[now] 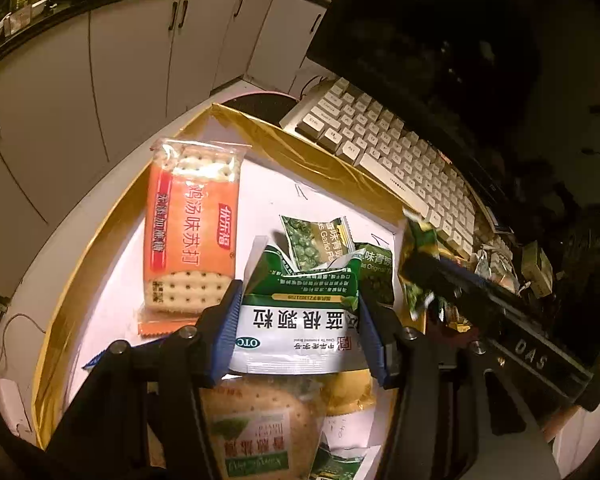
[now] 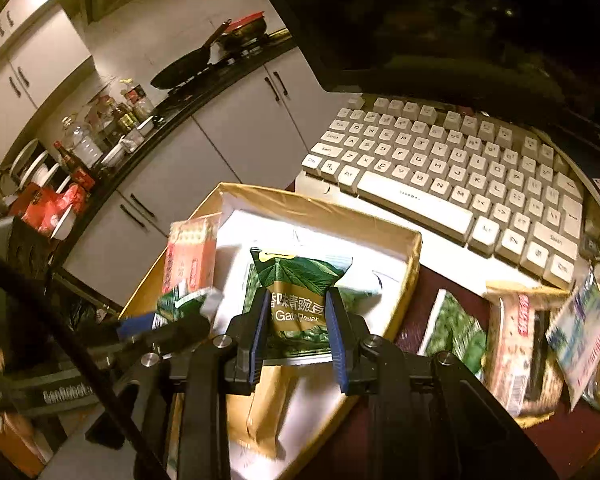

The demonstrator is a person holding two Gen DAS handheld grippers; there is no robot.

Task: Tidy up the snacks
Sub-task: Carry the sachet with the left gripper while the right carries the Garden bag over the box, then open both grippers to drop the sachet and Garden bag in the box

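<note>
My left gripper (image 1: 298, 316) is shut on a white-and-green granule sachet (image 1: 296, 320) and holds it over the gold-rimmed white box (image 1: 100, 236). In the box lie an orange soda-cracker pack (image 1: 190, 224), green pea packets (image 1: 316, 240) and a round cracker pack (image 1: 260, 420). My right gripper (image 2: 298, 328) is shut on a green garlic pea packet (image 2: 300, 292) above the box (image 2: 414, 264). It shows in the left wrist view (image 1: 416, 264) at the box's right rim. The left gripper (image 2: 168, 320) shows at the left of the right wrist view.
A white keyboard (image 2: 460, 176) lies behind the box under a dark monitor (image 1: 440, 32). More snack packs (image 2: 512, 340) and a pea packet (image 2: 456, 332) lie on the dark red table right of the box. White cabinets (image 1: 120, 60) stand beyond.
</note>
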